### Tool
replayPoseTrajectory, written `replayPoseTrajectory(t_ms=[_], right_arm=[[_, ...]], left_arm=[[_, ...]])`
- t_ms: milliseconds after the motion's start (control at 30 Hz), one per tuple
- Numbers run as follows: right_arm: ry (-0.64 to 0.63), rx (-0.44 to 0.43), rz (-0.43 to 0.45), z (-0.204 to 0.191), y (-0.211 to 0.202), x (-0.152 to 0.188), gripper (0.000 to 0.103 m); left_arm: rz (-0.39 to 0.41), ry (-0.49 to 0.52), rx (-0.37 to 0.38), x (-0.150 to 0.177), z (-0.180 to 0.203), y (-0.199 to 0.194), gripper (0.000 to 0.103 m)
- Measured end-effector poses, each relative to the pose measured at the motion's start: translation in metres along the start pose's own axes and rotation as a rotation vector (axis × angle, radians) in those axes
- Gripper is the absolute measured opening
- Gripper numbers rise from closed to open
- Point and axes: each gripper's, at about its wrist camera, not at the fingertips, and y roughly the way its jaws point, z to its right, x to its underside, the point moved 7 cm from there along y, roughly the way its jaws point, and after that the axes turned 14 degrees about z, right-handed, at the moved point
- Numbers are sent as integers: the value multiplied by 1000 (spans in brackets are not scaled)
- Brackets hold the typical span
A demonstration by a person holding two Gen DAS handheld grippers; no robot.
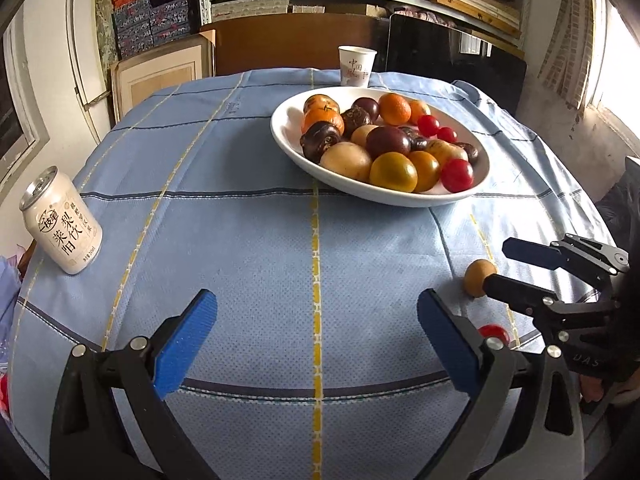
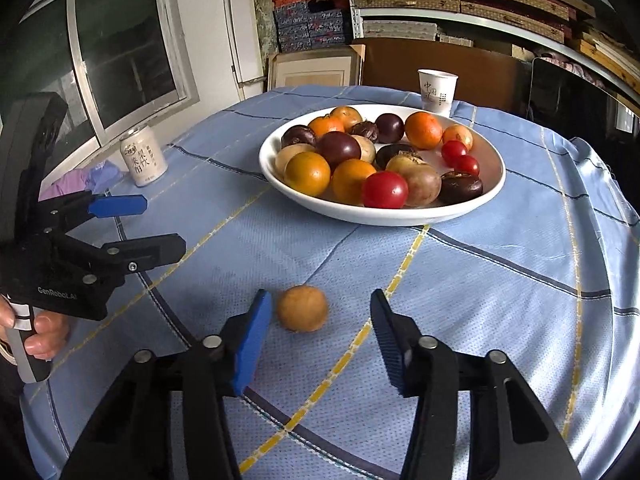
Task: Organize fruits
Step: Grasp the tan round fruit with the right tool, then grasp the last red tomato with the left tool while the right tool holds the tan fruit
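blue checked tablecloth carries a white bowl heaped with fruit. a loose tan round fruit lies on the cloth near the bowl, between the right gripper pads, neither visibly touching it; jaws part open. risk: uneven closing could nudge it into a roll towards the table edge. left gripper hovers tilted downward, open wide, empty.

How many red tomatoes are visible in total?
4 tomatoes. Three in the plate: one at the near rim, two small ones behind it. One on the cloth, partly hidden behind the left tool. More may be hidden.
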Motion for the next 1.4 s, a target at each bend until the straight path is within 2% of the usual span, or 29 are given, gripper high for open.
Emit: replayPoseTrajectory(t_ms=[100,267,467,533,667,767,933,1033,1133,1300,1333,1367,1400], right_arm=[[-20,3,-8,-3,1,1,48],[-58,-2,-35,-12,7,4,34],[-88,14,-63,-16,12,8,34],[-89,13,-68,-16,13,9,30],[-82,20,-55,-14,10,8,30],[-22,13,-3,-4,0,0,30],[95,69,18,26,-11,-5,30],[143,107,5,40,-13,-1,30],[203,106,-1,47,-14,3,30],[200,112,-5,46,-13,4,30],[195,111,-5,45,-14,5,30],[193,110,-5,44,-14,5,30],[191,109,-5,43,-14,5,30]], left_arm=[[6,2,-1,0,1,0,98],[2,10,-5,1,2,1,98],[6,20,-7,1,3,0,98],[6,25,-11,2,3,0,98],[-2,34,-16,3,4,1,98],[0,40,-16,4,5,1,98],[1,96,51,8,26,-3,98],[-2,156,125,14,49,-8,98],[2,201,214,20,71,-16,98],[43,285,248,23,91,-26,97],[51,293,258,23,94,-28,91],[52,296,267,24,96,-29,81],[47,300,273,25,98,-28,79]])
